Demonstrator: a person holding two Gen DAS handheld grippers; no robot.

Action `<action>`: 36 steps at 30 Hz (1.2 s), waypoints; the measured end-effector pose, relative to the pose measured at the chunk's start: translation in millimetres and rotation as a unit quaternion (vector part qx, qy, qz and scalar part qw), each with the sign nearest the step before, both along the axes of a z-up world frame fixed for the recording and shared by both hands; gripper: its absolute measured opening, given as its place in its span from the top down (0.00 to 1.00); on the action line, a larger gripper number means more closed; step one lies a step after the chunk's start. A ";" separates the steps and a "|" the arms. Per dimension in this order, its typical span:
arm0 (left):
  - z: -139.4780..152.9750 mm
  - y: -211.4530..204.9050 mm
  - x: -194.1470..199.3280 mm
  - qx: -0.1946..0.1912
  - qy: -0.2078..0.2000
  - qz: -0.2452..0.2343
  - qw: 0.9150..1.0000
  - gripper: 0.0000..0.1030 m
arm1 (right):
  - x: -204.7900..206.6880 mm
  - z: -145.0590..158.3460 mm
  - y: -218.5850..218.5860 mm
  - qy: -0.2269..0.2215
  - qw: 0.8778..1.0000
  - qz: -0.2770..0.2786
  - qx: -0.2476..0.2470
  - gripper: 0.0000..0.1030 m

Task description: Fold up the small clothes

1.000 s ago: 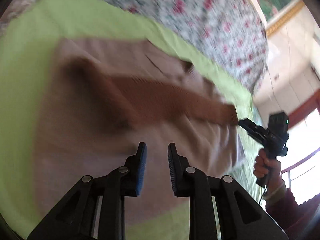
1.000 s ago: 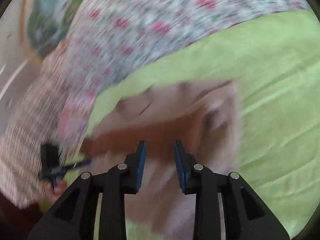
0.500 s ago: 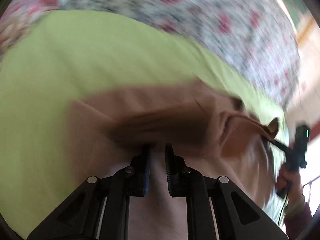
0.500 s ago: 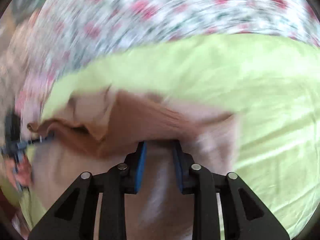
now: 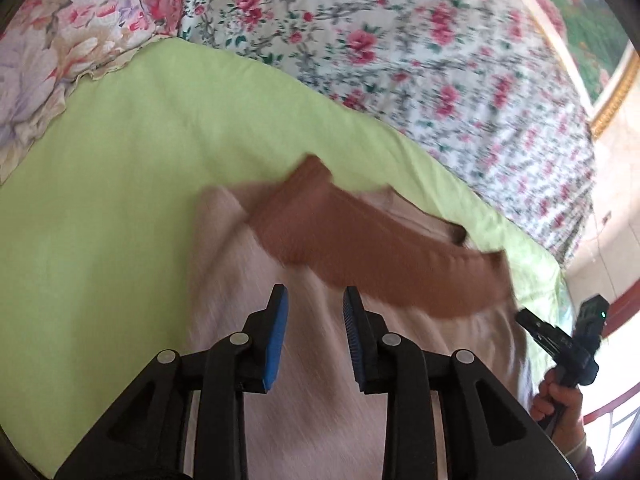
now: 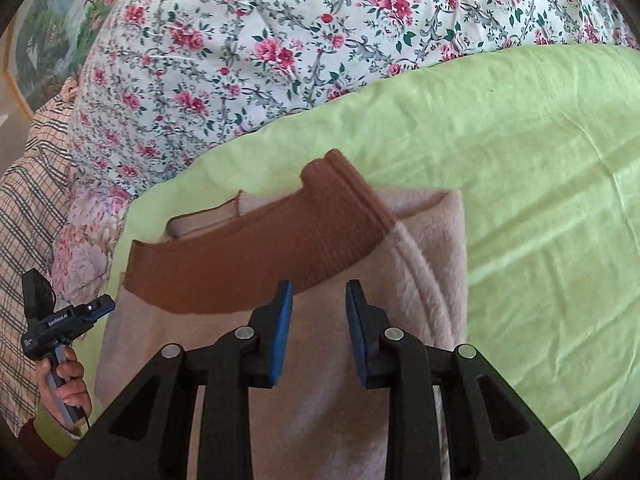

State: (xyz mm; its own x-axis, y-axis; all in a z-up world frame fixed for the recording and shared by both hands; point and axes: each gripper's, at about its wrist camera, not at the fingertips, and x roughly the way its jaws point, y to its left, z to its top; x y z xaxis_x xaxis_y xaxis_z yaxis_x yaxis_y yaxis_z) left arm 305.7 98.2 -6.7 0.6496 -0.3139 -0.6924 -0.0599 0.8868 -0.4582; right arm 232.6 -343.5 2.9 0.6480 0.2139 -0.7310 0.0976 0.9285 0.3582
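A small pale pink fuzzy garment (image 6: 360, 360) with a brown ribbed band (image 6: 256, 264) lies folded on a light green sheet (image 6: 540, 208). The band lies across its far part. In the left wrist view the garment (image 5: 320, 400) and band (image 5: 380, 256) sit just ahead of my left gripper (image 5: 314, 308), which is open and empty above the pink fabric. My right gripper (image 6: 319, 304) is also open and empty, over the pink fabric just below the band. Each gripper shows in the other's view, the right one (image 5: 560, 340) and the left one (image 6: 64, 320), both beside the garment's edge.
A floral quilt (image 6: 320, 40) lies beyond the green sheet (image 5: 120, 200). A pale flowered pillow (image 5: 32, 64) is at the far left. A checked cloth (image 6: 28, 200) lies at the left of the right wrist view. A picture frame (image 5: 600, 80) hangs on the wall.
Both grippers closed on the garment, carried the brown band over onto the pink fabric, then opened and drew back. The garment now lies folded and still.
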 end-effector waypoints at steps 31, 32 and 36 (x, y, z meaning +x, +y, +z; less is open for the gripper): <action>-57.2 -8.1 -210.9 -0.136 0.032 0.081 0.987 0.28 | -214.2 29.3 83.6 -0.041 0.998 0.025 0.046 0.49; -60.9 -4.9 -204.7 -0.145 0.033 0.093 0.984 0.28 | -211.2 28.8 81.2 -0.039 0.998 0.027 0.046 0.49; -59.0 0.2 -177.3 -0.133 0.019 0.126 0.983 0.25 | -196.5 26.8 69.8 -0.039 0.997 0.027 0.053 0.49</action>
State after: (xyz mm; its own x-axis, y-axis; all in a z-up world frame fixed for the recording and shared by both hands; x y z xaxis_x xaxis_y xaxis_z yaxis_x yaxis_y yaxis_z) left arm 128.4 98.4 -65.7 0.7056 -0.3183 -0.6331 -0.2843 0.6912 -0.6644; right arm 36.1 -273.7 29.8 0.6867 0.3247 -0.6504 0.0159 0.8878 0.4600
